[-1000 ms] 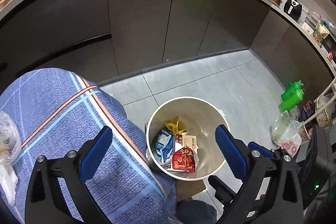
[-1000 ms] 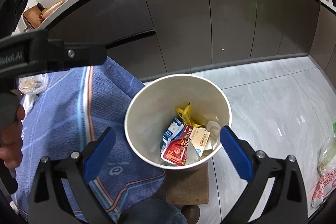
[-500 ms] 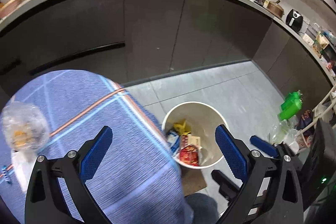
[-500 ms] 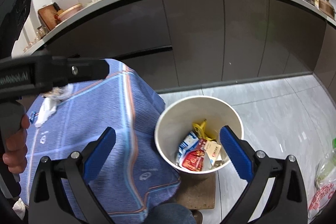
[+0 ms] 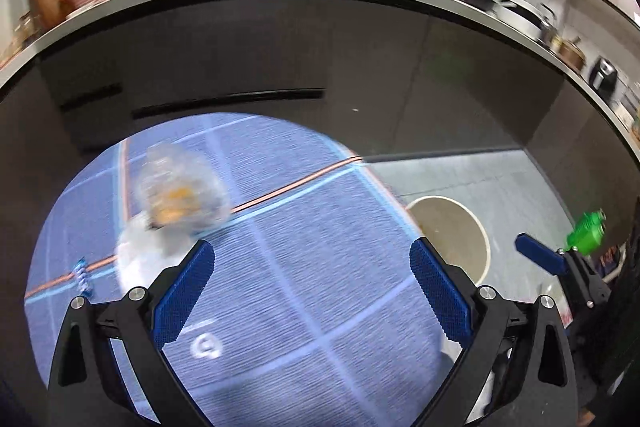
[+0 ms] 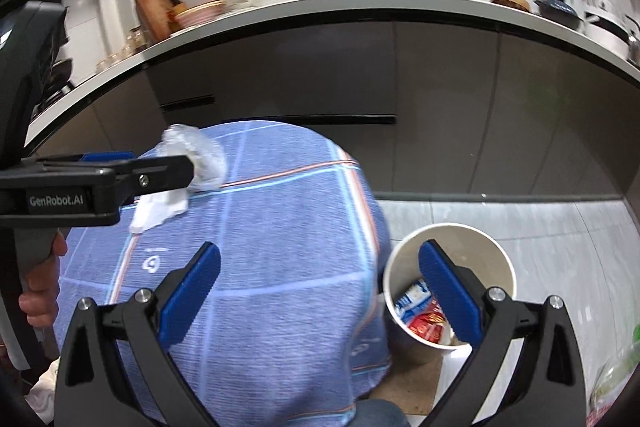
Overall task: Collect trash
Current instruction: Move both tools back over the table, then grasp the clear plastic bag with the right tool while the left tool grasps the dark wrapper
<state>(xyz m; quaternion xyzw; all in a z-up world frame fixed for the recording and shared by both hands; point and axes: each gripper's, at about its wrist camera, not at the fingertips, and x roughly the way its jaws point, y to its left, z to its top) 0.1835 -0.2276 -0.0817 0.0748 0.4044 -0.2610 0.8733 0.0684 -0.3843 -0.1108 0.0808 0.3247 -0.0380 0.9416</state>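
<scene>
A round table with a blue checked cloth (image 5: 280,267) holds a crumpled clear plastic bag with orange scraps (image 5: 180,195), white crumpled paper (image 5: 136,259) below it and a small blue-striped wrapper (image 5: 82,275). My left gripper (image 5: 310,291) is open and empty above the cloth, right of that trash. In the right wrist view the bag (image 6: 200,155) and paper (image 6: 160,211) lie beside the left gripper's finger. My right gripper (image 6: 320,287) is open and empty between the table and the beige bin (image 6: 500,259), which holds wrappers (image 6: 424,319).
The bin (image 5: 476,227) stands on the grey tiled floor right of the table. Dark cabinets under a cluttered white counter (image 6: 360,3) run behind. A green bottle (image 5: 586,231) and a plastic bag (image 6: 612,387) are on the floor at far right.
Both grippers have swung up and left, from over the bin to over the table. The bag, paper and wrapper have come into the left wrist view. Both stay open.
</scene>
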